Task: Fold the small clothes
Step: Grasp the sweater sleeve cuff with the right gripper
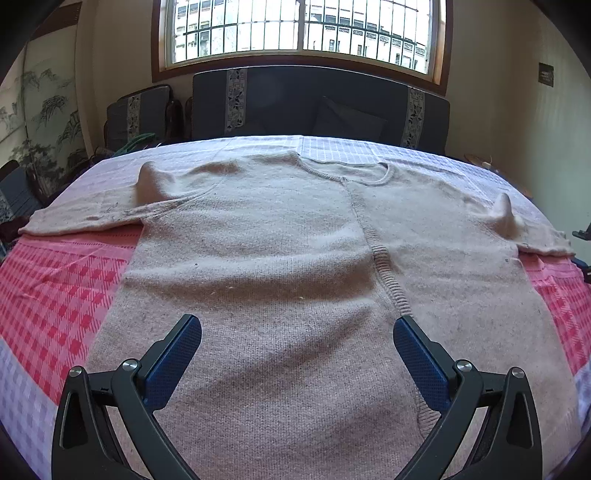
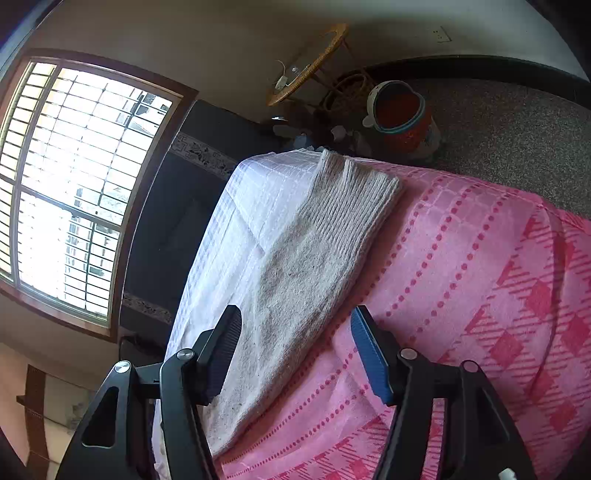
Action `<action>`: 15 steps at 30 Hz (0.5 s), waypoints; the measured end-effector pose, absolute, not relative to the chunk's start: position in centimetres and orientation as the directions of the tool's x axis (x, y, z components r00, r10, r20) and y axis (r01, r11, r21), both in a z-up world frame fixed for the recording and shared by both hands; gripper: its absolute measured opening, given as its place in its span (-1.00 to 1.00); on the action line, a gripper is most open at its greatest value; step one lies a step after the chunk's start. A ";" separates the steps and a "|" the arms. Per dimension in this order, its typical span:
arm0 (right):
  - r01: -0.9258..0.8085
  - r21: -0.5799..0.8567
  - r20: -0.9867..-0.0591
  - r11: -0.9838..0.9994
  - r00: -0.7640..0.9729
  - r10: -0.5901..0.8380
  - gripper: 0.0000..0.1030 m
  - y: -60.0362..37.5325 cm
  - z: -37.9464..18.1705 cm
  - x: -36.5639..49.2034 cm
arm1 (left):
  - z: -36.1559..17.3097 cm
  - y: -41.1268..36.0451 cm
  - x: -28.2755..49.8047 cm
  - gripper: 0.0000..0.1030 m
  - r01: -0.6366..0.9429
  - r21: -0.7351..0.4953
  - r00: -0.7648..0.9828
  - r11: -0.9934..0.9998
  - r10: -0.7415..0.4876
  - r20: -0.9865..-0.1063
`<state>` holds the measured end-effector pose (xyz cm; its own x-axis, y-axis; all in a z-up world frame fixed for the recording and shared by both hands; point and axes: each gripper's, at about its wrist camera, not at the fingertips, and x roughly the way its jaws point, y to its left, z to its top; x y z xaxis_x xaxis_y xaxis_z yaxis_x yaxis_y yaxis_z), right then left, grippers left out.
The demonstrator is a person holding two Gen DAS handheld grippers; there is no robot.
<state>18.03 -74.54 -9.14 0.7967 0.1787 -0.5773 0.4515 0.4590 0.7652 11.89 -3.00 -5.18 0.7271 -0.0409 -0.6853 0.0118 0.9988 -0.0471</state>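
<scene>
A pale beige knit sweater (image 1: 280, 258) lies spread flat, front up, across a table covered by a pink-and-red checked cloth (image 1: 55, 295) with a white checked band along the far side. Its body fills the middle of the cloth; bare cloth shows on both flanks, wider on the left. The left sleeve (image 1: 85, 218) reaches out to the table's left edge, and the right sleeve (image 2: 317, 251) runs to the far right corner, its ribbed cuff lying at the corner where the cloth drops off. Beyond the far edge stand dark cushioned seats (image 1: 295, 103) under a barred window (image 1: 299, 29); past the right corner are a rattan stand (image 2: 310, 62) and a red bucket (image 2: 399, 110) on the floor. The knit looks fuzzy and speckled, with a ribbed seam down the centre, a round neckline at the far side and a raised pucker at each shoulder. The left gripper (image 1: 297, 332) hovers over the lower body of the sweater, jaws wide apart, gripping nothing. The right gripper (image 2: 295, 325) is rolled sideways over the right sleeve, jaws apart on either side of it, not pressing on it.
</scene>
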 end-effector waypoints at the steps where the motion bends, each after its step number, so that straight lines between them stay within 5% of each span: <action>1: 0.461 0.770 -0.579 0.442 0.796 0.178 0.11 -75.0 -9.5 18.3 | -5.2 -3.2 11.9 1.00 0.016 -0.039 0.726 0.999 -0.038 -0.686; 8: 0.455 0.753 -0.579 0.475 0.802 0.150 0.14 -75.7 -9.3 20.7 | -5.5 -2.8 12.4 1.00 0.001 -0.057 0.706 0.998 -0.041 -0.707; 9: 0.455 0.747 -0.581 0.486 0.802 0.142 0.07 -75.9 -9.4 21.0 | -5.5 -2.7 12.4 1.00 -0.001 -0.064 0.705 0.998 -0.045 -0.708; 11: 0.477 0.733 -0.600 0.485 0.790 0.130 -0.39 -76.0 -9.7 21.5 | -5.5 -2.4 12.4 1.00 -0.008 -0.079 0.704 0.997 -0.050 -0.709; 12: 0.514 0.718 -0.630 0.470 0.767 0.124 -0.83 -76.4 -10.3 21.4 | -5.5 -2.2 12.4 1.00 -0.012 -0.088 0.704 0.996 -0.054 -0.708; 15: 0.529 0.719 -0.625 0.451 0.775 0.089 -0.83 -76.0 -10.0 20.5 | -5.5 -1.5 12.3 1.00 -0.016 -0.133 0.706 0.991 -0.083 -0.703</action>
<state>20.48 -76.03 -9.99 0.7752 0.0893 -0.6254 0.5285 0.4505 0.7195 12.27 -1.47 -5.52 0.7060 -0.0832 -0.7033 -0.0155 0.9910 -0.1328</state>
